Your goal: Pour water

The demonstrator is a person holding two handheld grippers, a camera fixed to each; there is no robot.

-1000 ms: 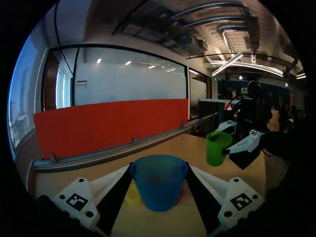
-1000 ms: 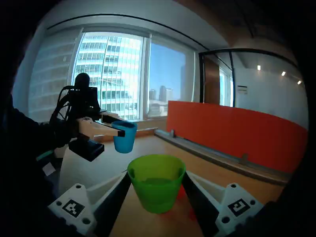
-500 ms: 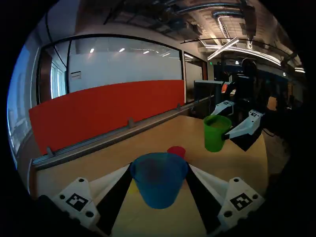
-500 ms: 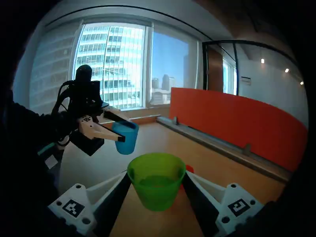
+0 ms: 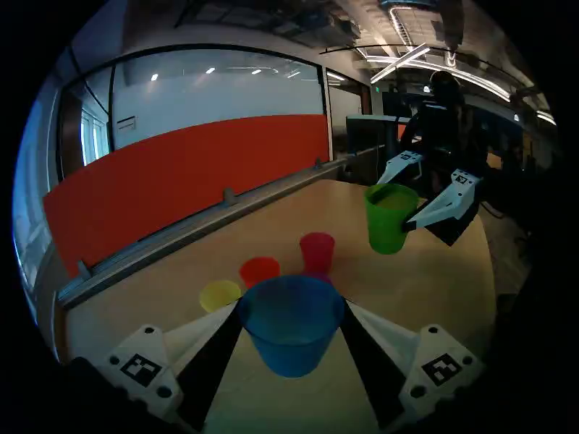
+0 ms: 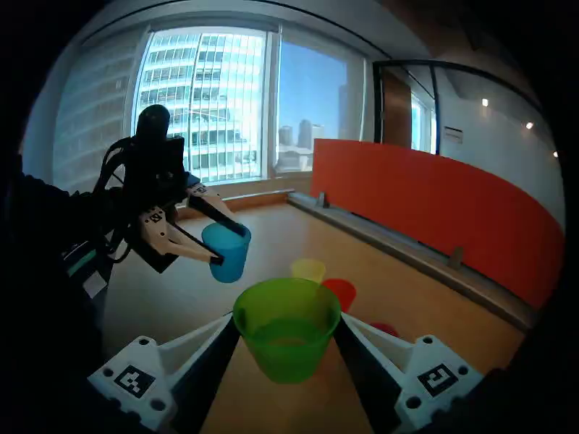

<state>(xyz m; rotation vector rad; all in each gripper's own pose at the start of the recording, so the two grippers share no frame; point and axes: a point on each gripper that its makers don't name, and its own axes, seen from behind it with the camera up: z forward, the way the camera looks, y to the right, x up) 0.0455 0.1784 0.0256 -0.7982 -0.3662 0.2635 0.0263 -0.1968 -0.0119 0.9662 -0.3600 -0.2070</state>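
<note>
My left gripper (image 5: 292, 325) is shut on a blue cup (image 5: 292, 329), held upright above the wooden table (image 5: 427, 282). The same blue cup (image 6: 226, 251) and left gripper (image 6: 217, 242) appear at the left of the right gripper view, with a dark sleeve behind. My right gripper (image 6: 287, 340) is shut on a green cup (image 6: 287, 335) with water in its bottom. In the left gripper view the green cup (image 5: 389, 218) hangs at the right, clamped by the right gripper (image 5: 405, 215). Both cups are apart, in the air.
Small cups stand on the table below: yellow (image 5: 219, 294), orange-red (image 5: 260, 270) and red-pink (image 5: 318, 251). In the right gripper view the yellow cup (image 6: 307, 270) and orange-red cup (image 6: 339, 292) show too. An orange partition (image 5: 174, 177) on a metal rail (image 5: 217, 217) borders the table; big windows (image 6: 203, 108) behind.
Both grippers rose and tilted downward with their cups, so the small cups on the table came into sight. The green and blue cups kept upright.
</note>
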